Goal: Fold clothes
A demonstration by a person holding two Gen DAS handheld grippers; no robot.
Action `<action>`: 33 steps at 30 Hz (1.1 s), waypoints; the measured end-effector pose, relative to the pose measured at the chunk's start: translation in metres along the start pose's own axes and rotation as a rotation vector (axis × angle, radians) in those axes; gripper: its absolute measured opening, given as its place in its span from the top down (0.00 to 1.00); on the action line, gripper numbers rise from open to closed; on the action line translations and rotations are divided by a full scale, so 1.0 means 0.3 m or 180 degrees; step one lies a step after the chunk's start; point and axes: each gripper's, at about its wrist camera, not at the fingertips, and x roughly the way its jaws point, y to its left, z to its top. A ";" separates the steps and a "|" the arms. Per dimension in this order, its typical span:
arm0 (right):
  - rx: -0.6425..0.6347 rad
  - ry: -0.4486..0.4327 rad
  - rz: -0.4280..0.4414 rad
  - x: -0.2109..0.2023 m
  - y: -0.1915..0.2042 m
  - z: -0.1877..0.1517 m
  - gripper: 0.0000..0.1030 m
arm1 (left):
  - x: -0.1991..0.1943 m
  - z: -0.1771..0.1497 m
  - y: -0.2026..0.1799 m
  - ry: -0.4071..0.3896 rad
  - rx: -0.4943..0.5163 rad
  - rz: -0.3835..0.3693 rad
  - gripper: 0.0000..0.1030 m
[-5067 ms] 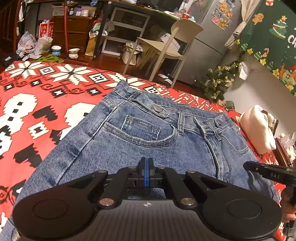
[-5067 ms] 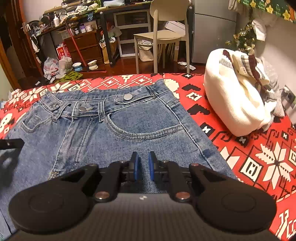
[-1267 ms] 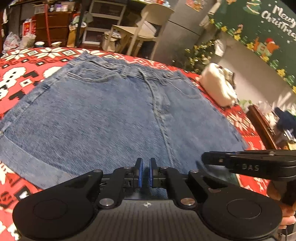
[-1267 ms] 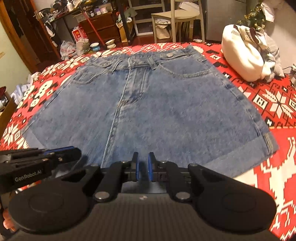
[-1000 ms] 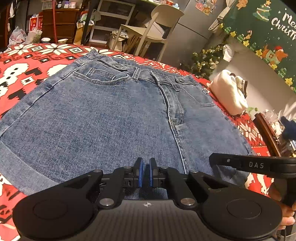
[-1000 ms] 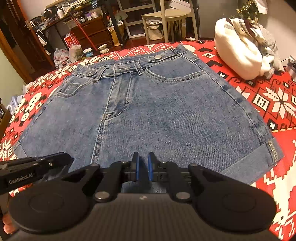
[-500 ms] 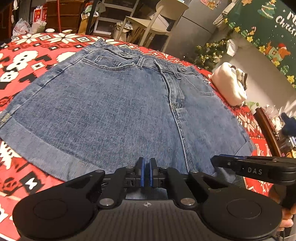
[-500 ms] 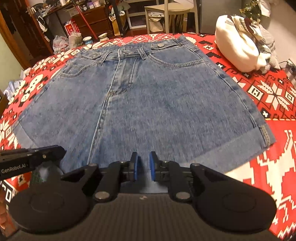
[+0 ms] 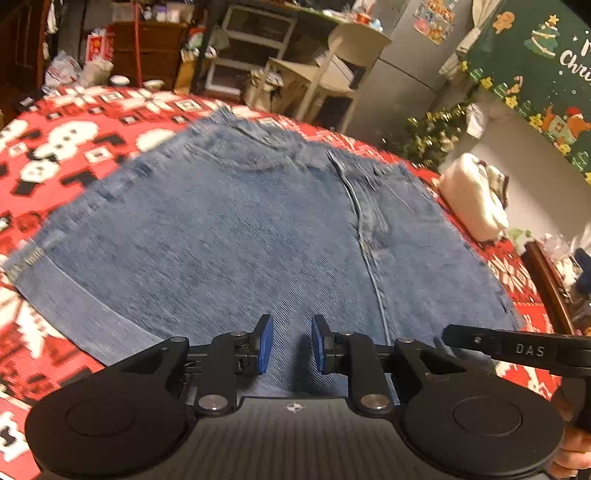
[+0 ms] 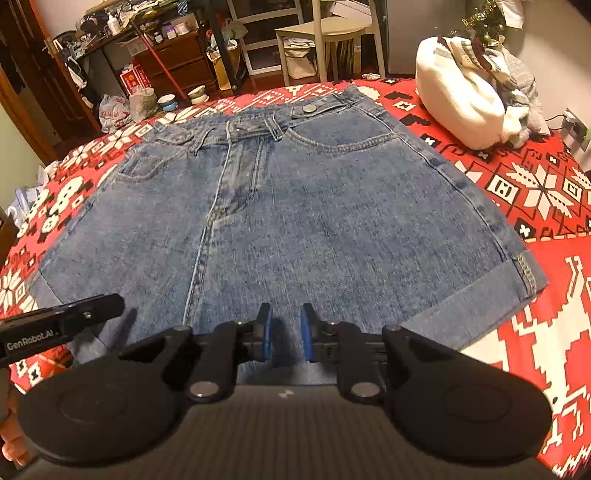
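A pair of blue denim shorts (image 9: 236,236) lies flat, front up, on a red patterned blanket (image 9: 55,147), waistband far from me and cuffed hems near. It also shows in the right wrist view (image 10: 314,221). My left gripper (image 9: 291,343) hangs over the near hem around the crotch, jaws open, holding nothing. My right gripper (image 10: 284,332) sits over the same near hem, jaws a little apart and empty. The two grippers are side by side: the right one's finger (image 9: 517,349) shows in the left view and the left one's finger (image 10: 62,317) in the right view.
A white bundle of clothes (image 10: 465,107) lies on the blanket at the far right. Beyond the bed stand a beige chair (image 10: 325,29), drawers, shelves and floor clutter (image 10: 162,96). A wooden edge (image 9: 546,284) runs along the right side of the bed.
My left gripper has opened from nearly shut to clearly apart. My right gripper has opened a little. Both stayed at the near hem, the left view shifting slightly closer.
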 end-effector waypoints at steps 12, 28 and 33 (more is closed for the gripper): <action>0.0331 -0.0016 0.0057 0.008 -0.097 0.073 0.81 | -0.167 0.209 0.295 -0.0215 -0.0527 0.0341 0.44; 0.0338 -0.0029 0.0154 0.005 -0.065 0.064 0.75 | -0.172 0.130 0.558 -0.0059 -0.1498 0.0275 0.45; 0.0325 -0.0028 0.0140 0.005 -0.059 0.061 0.75 | -0.174 0.125 0.587 -0.0123 -0.1645 0.0248 0.45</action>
